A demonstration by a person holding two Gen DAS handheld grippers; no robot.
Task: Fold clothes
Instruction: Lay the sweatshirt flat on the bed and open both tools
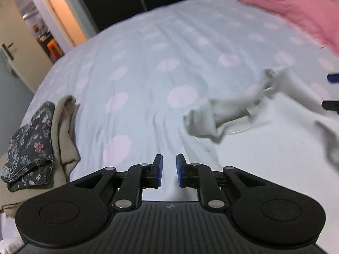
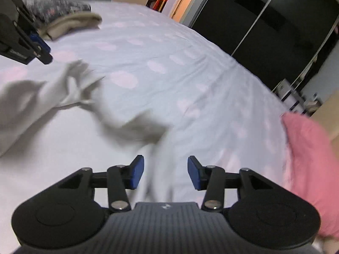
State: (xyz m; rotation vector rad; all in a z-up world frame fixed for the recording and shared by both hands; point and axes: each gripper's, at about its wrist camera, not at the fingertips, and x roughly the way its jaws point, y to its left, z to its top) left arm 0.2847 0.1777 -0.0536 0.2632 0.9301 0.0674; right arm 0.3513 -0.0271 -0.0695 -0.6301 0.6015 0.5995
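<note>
A white top (image 1: 264,139) lies crumpled on the bed, its upper part bunched and blurred by motion. My left gripper (image 1: 169,166) hovers just left of its edge, jaws a little apart, with only the sheet showing between the blue pads (image 1: 159,169). My right gripper (image 2: 166,170) is open wide above the same white top (image 2: 53,139), with a blurred fold of it lying under the gap and nothing pinched. Each gripper shows in the other's view: the right gripper (image 1: 332,91) at the far right edge, the left gripper (image 2: 40,48) at the upper left.
A folded stack sits at the bed's left: a dark floral garment (image 1: 29,146) on a beige one (image 1: 63,131), also in the right wrist view as the stack (image 2: 63,17). A pink pillow (image 1: 296,8) lies at the head. The dotted pale sheet (image 1: 148,74) spreads beyond.
</note>
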